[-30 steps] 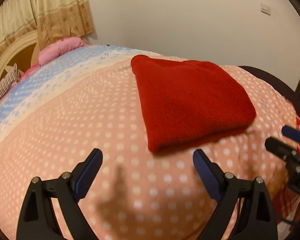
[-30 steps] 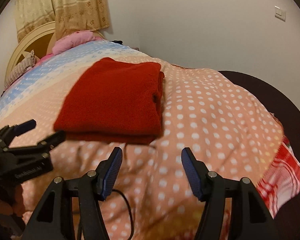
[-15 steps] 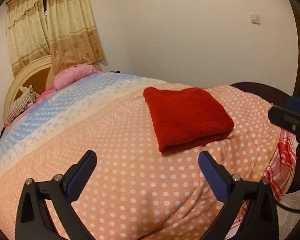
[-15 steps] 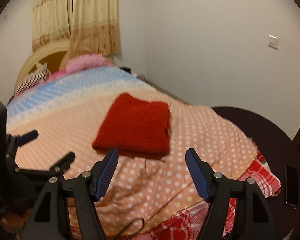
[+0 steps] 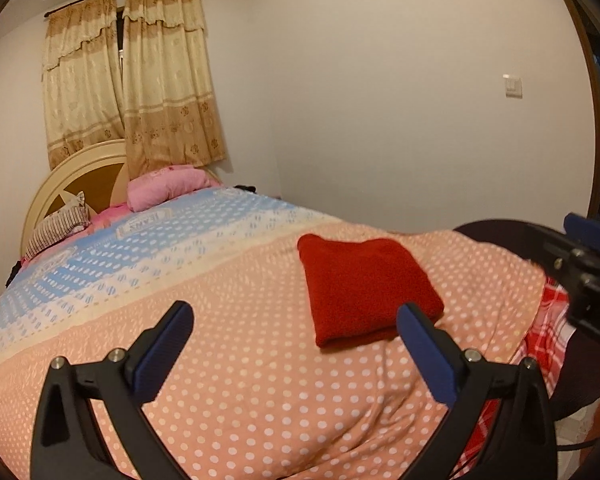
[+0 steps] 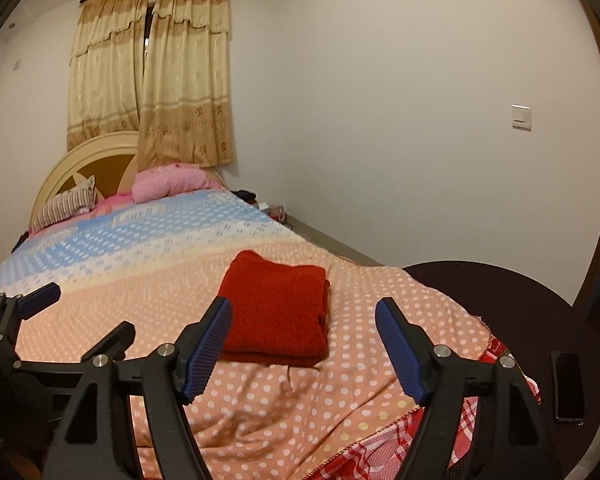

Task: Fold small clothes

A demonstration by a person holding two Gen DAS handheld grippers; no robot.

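A red garment (image 5: 364, 288) (image 6: 278, 312) lies folded into a thick rectangle on the pink dotted bedspread (image 5: 240, 380) (image 6: 284, 408), near the bed's foot. My left gripper (image 5: 294, 320) hangs open well back from the cloth, nothing between its blue pads. My right gripper (image 6: 304, 316) also stands back from the cloth and above it, its jaws opening, with nothing between them. Each gripper shows at the edge of the other's view: the right gripper (image 5: 588, 240), the left gripper (image 6: 40, 296).
The bed runs back to pillows (image 5: 168, 186) and a round headboard (image 6: 80, 160) under curtains. A dark round table (image 6: 520, 312) with a phone (image 6: 568, 384) stands to the right. A red checked cloth (image 6: 380, 452) hangs at the bed's foot.
Both grippers have pulled back and risen away from the red garment, which now looks smaller and farther off. Both sets of jaws stand wider than before. The garment has stayed where it lay.
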